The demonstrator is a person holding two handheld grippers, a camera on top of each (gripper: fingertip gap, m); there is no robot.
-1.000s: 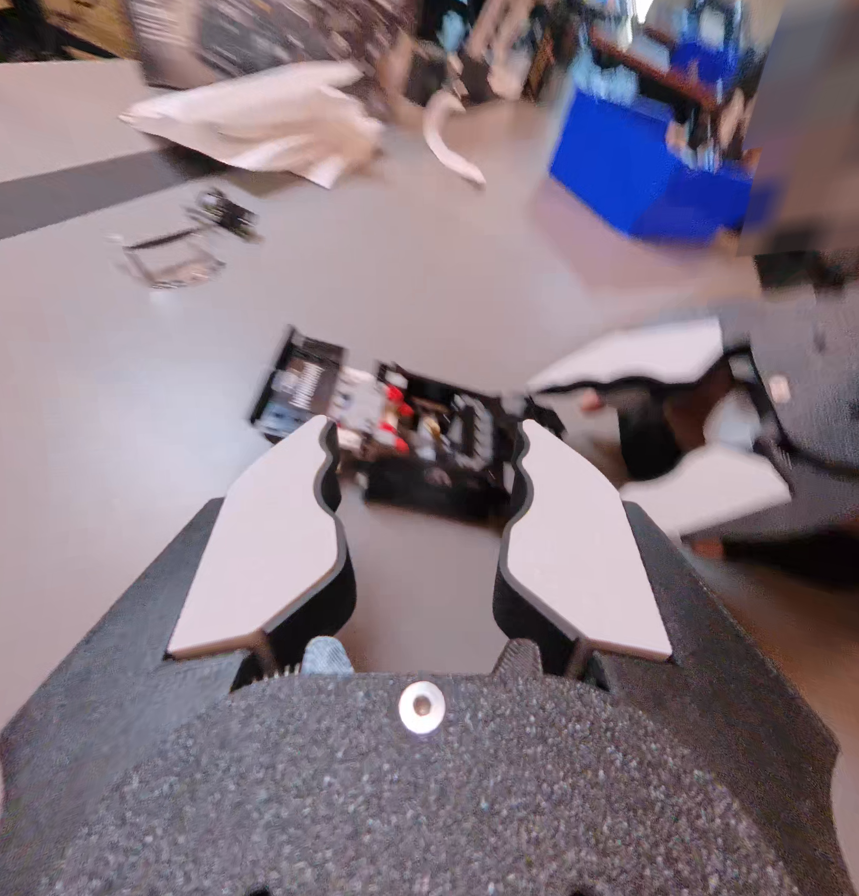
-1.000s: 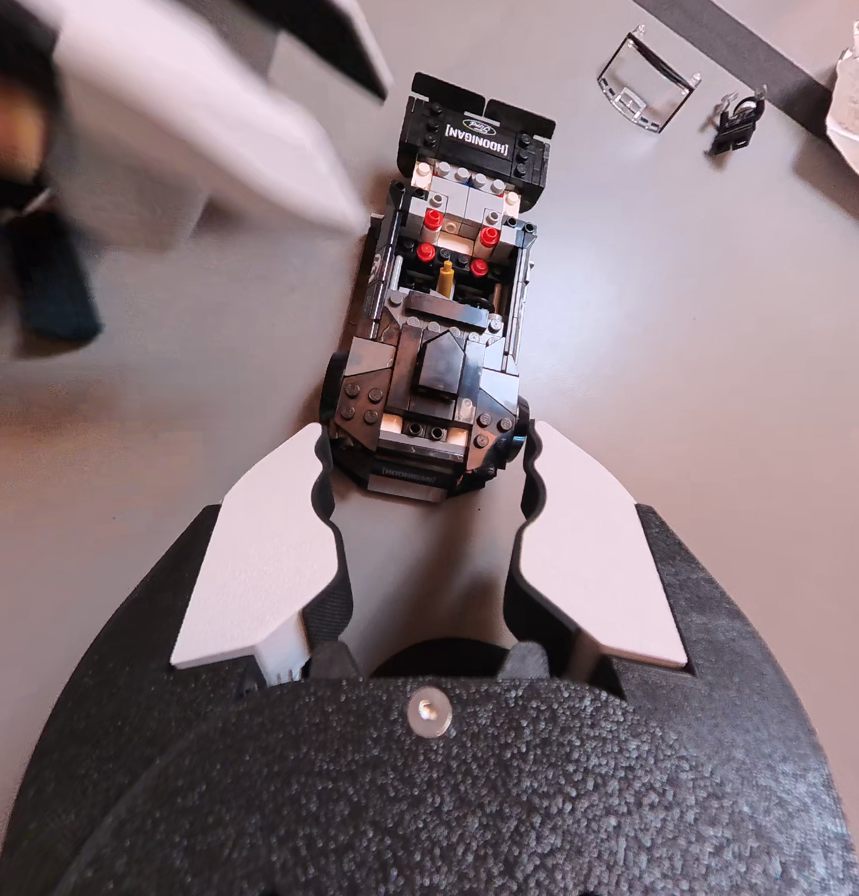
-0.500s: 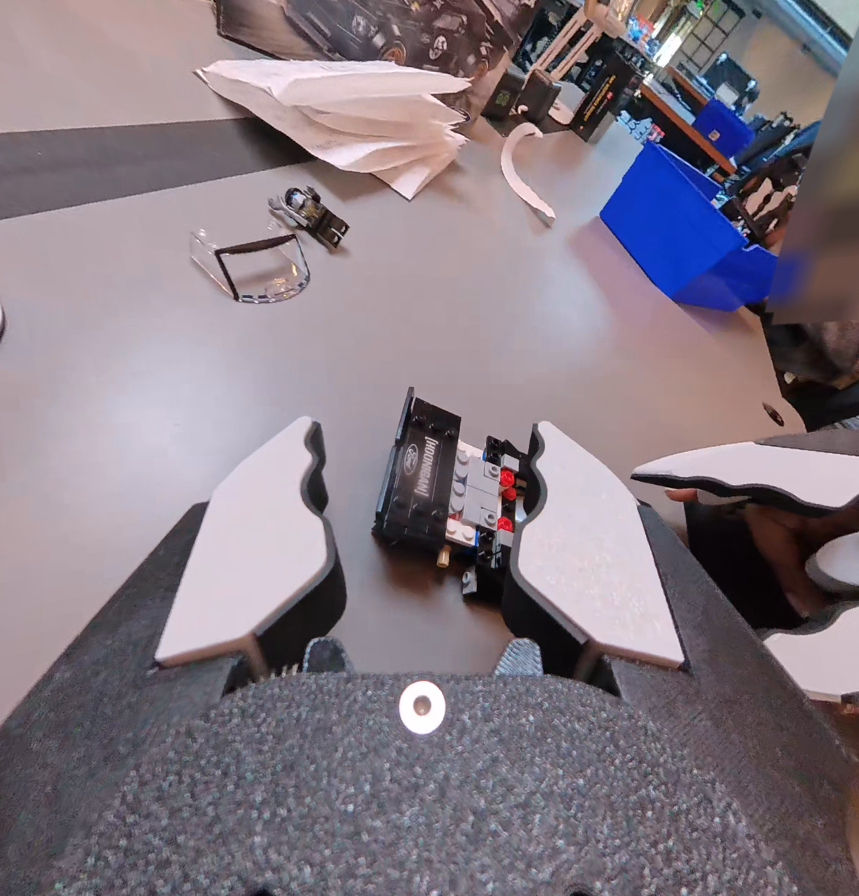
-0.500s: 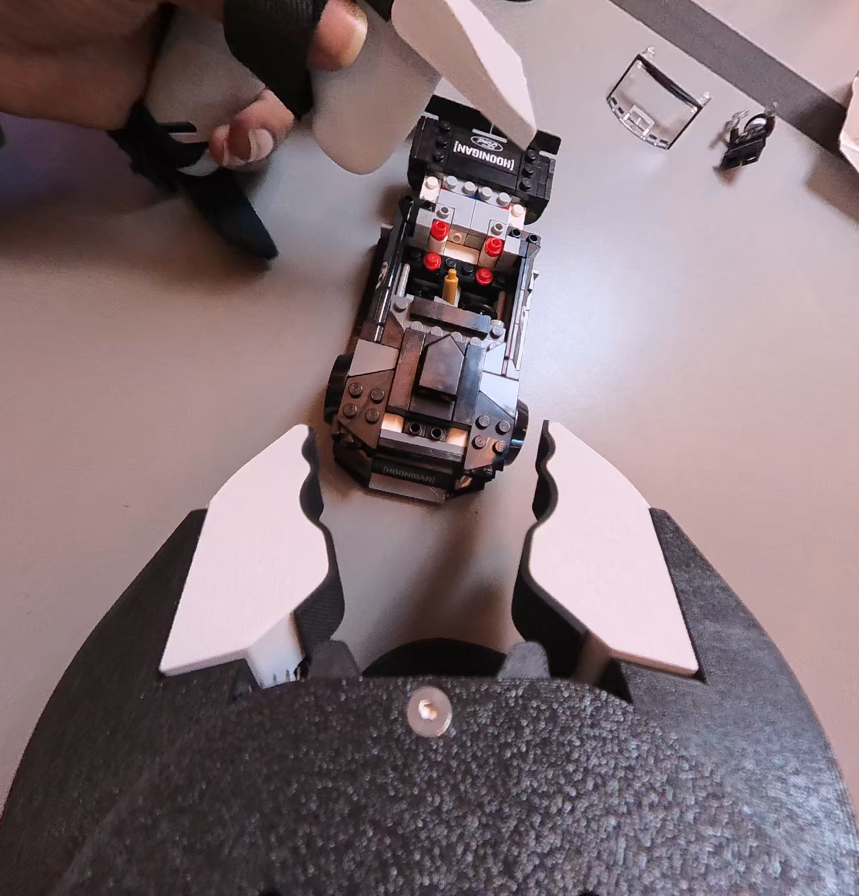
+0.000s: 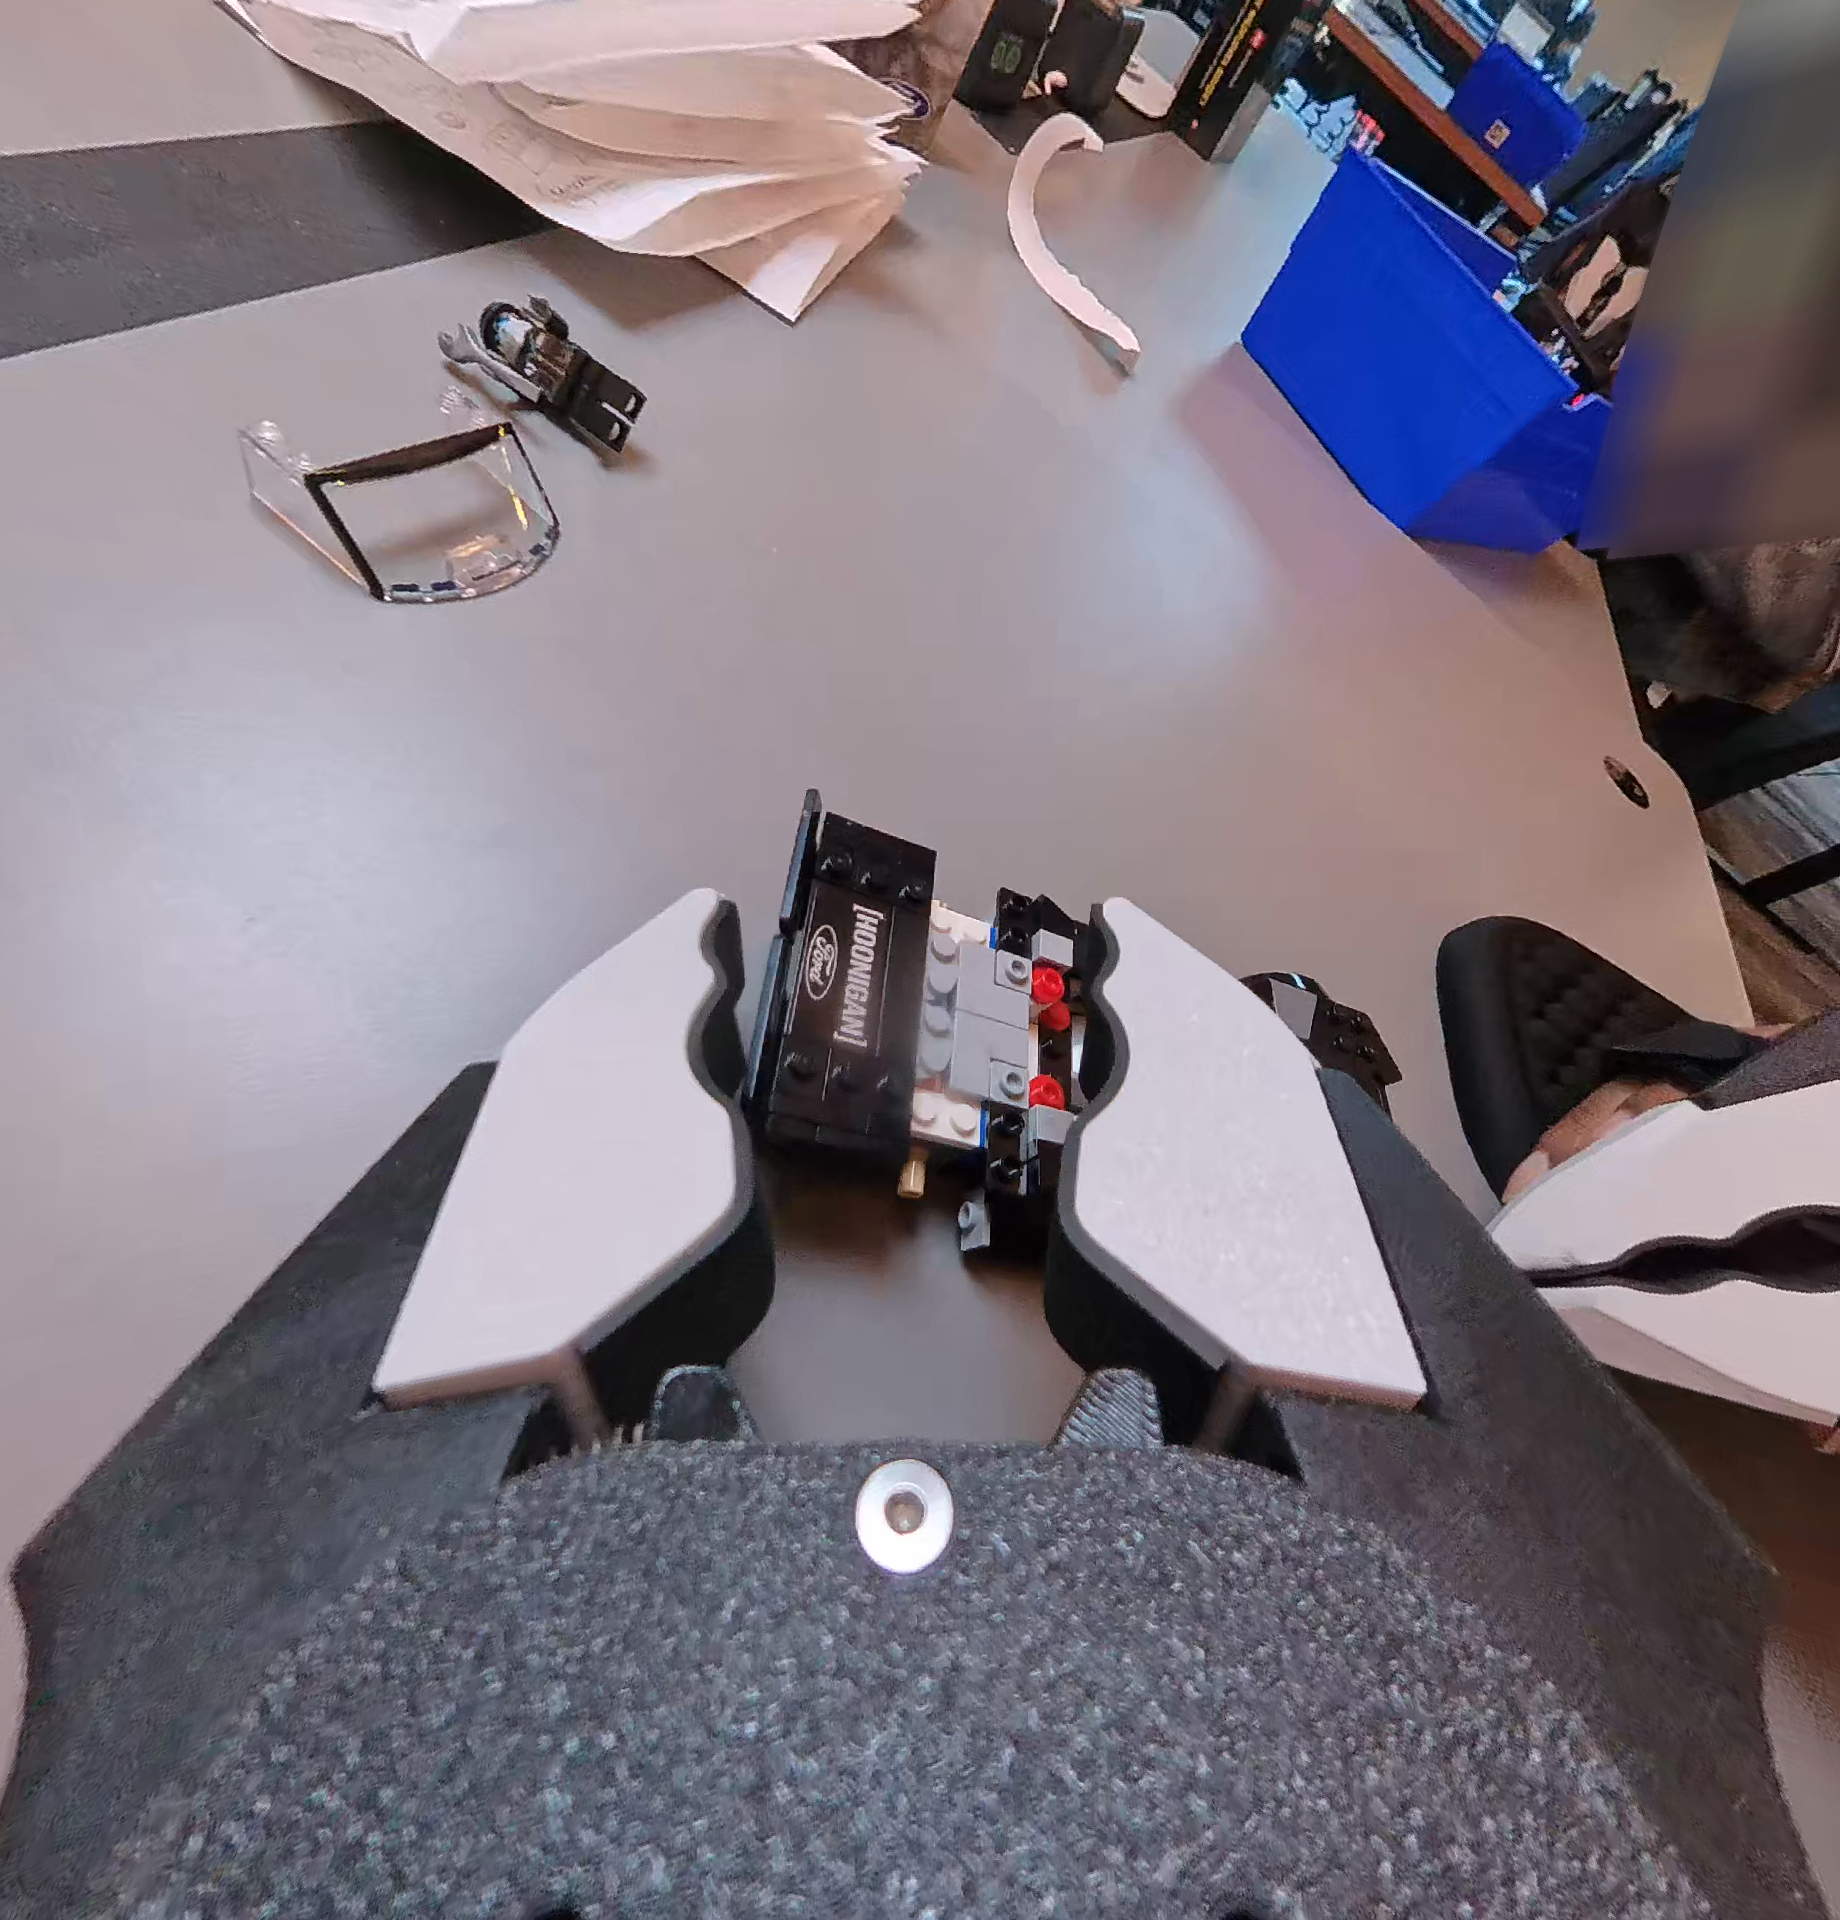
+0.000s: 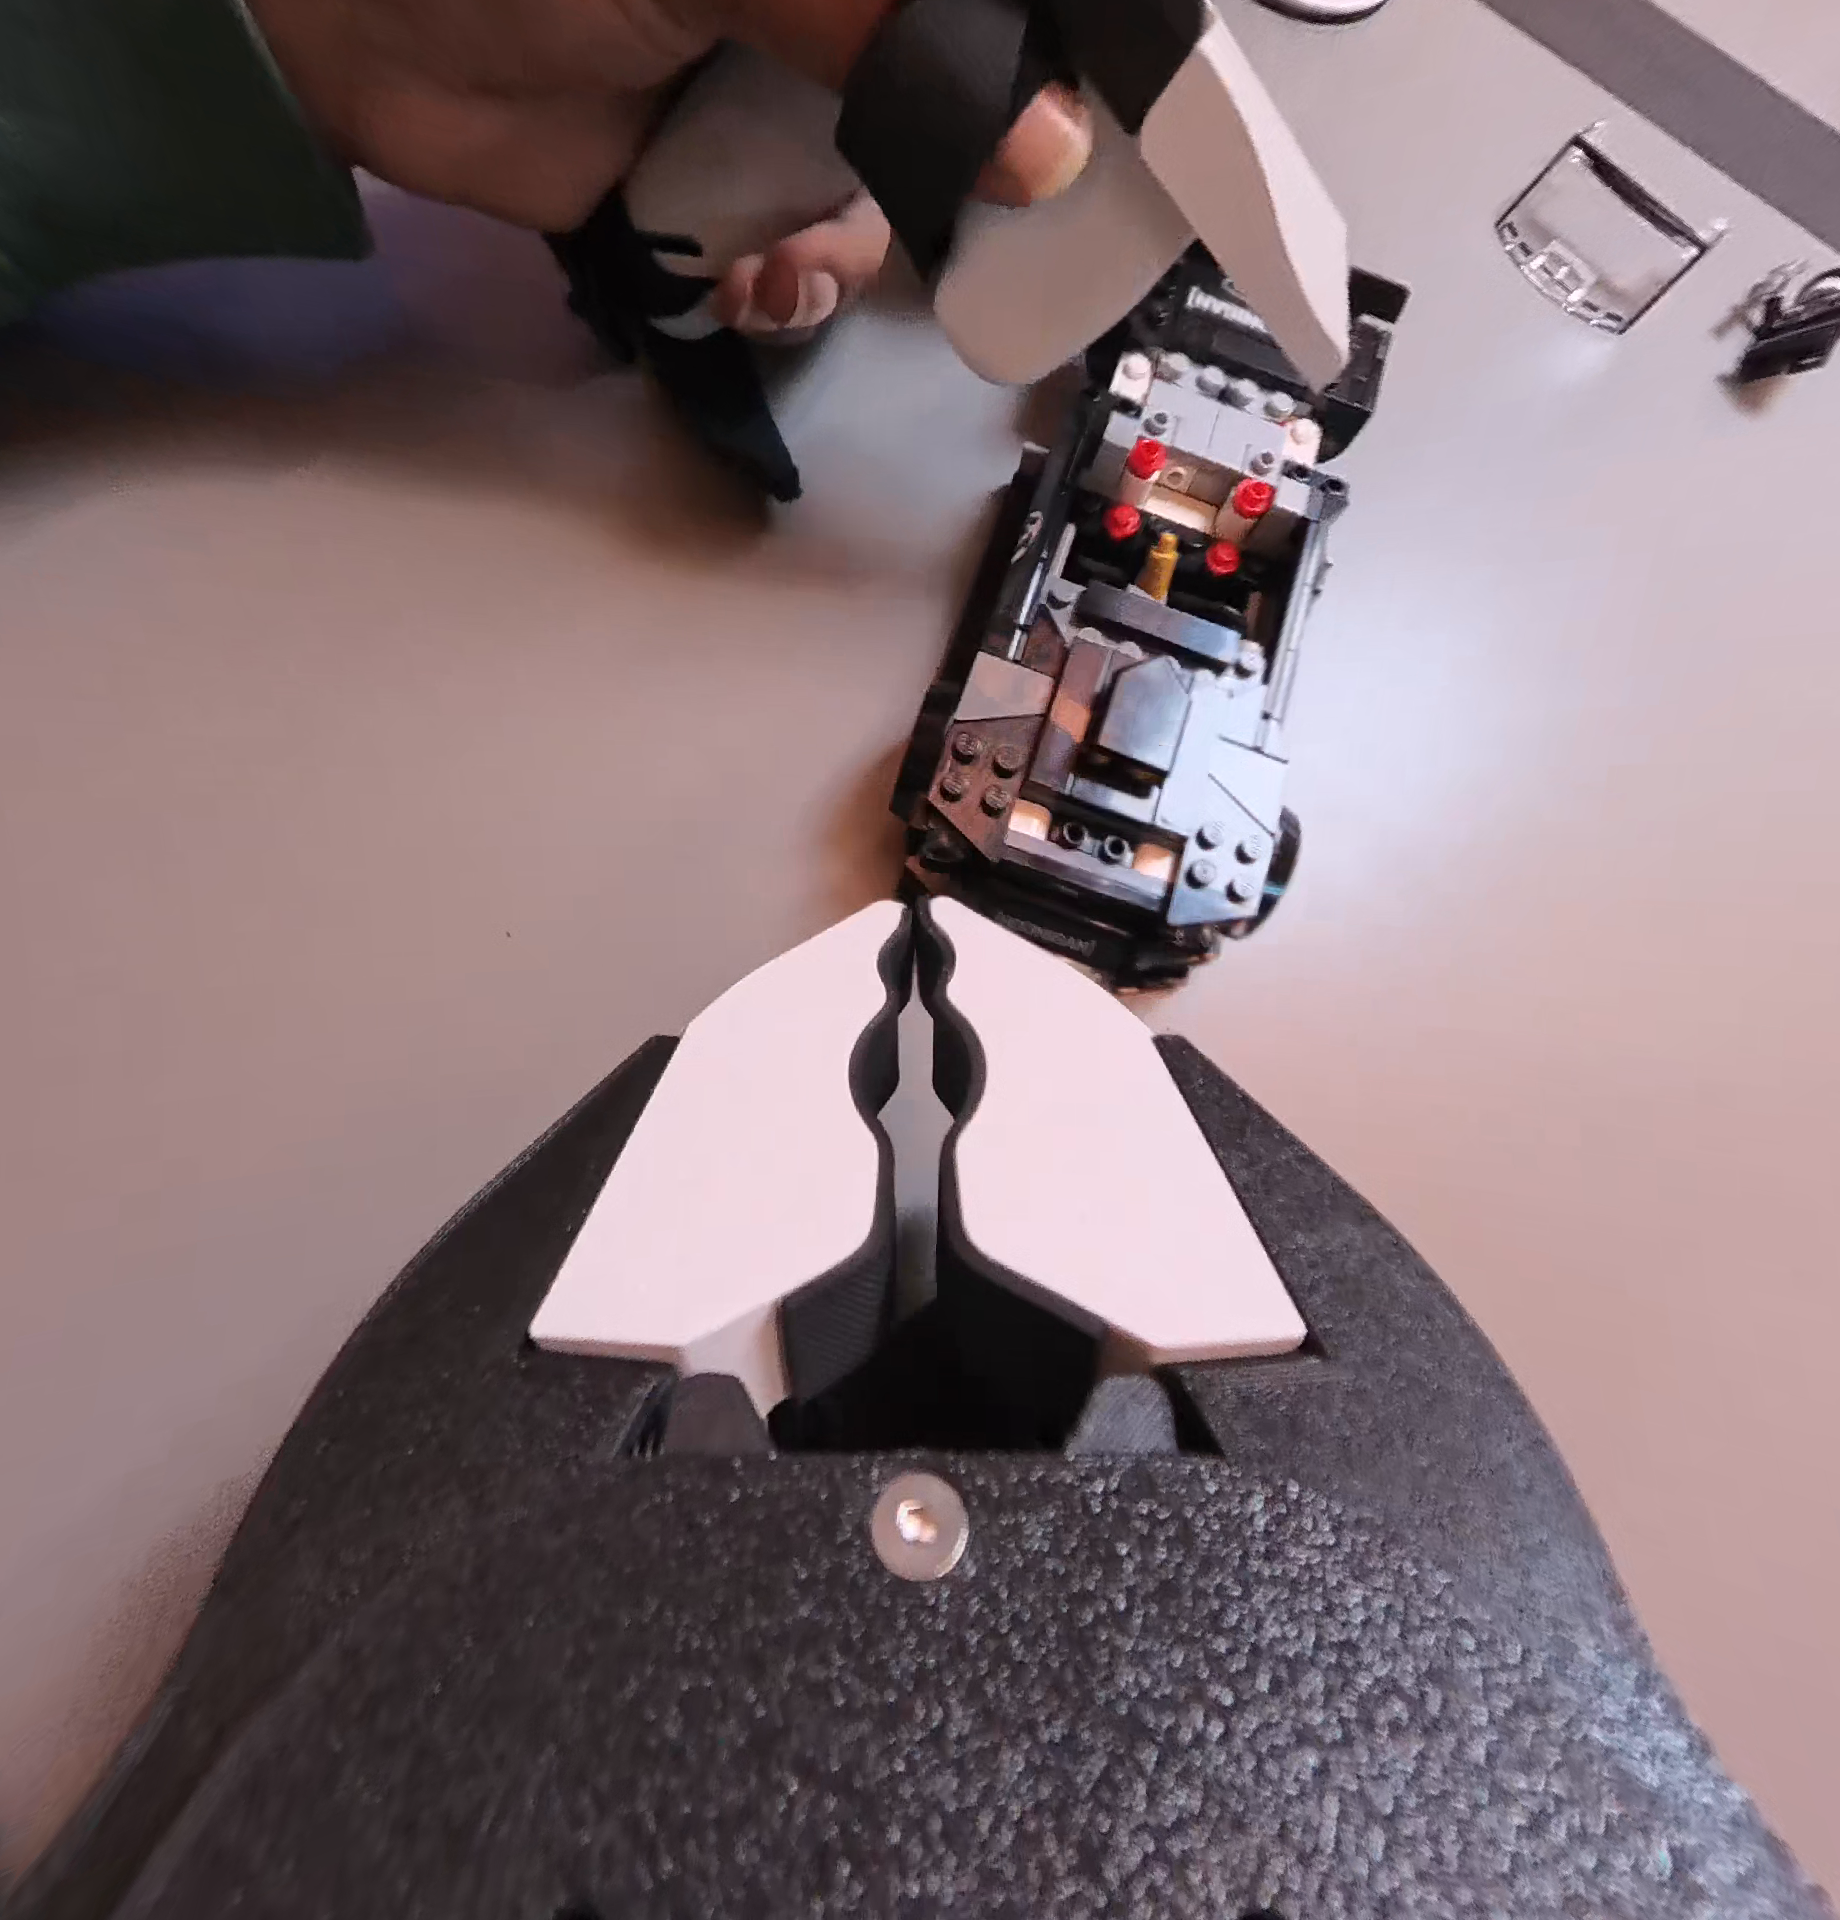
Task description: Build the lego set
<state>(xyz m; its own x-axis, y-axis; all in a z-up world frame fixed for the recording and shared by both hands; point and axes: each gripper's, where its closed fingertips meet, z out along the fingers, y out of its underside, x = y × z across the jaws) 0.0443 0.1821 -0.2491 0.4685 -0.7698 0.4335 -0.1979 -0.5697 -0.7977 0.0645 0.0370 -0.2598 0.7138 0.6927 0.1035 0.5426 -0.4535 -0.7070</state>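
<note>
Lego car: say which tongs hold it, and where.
Neither visibly grips it: the left tongs stand open around the lego car's rear; the right tongs are shut on nothing.

Materials, finish
Lego car (image 5: 900, 1023): glossy plastic. Surface (image 5: 687, 675): smooth, matt grey. Left gripper (image 5: 911, 1018) body: rough, grainy black; finger plates (image 5: 583, 1174) matt white. Windscreen piece (image 5: 417, 514): clear plastic.

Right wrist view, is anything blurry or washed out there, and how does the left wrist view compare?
Right wrist view: the hand at the top is motion-blurred, the lego car stays fairly sharp, and the table is evenly lit. Left wrist view: sharp on the lego car, with soft glare on the table and wide-angle bending at the edges.
</note>
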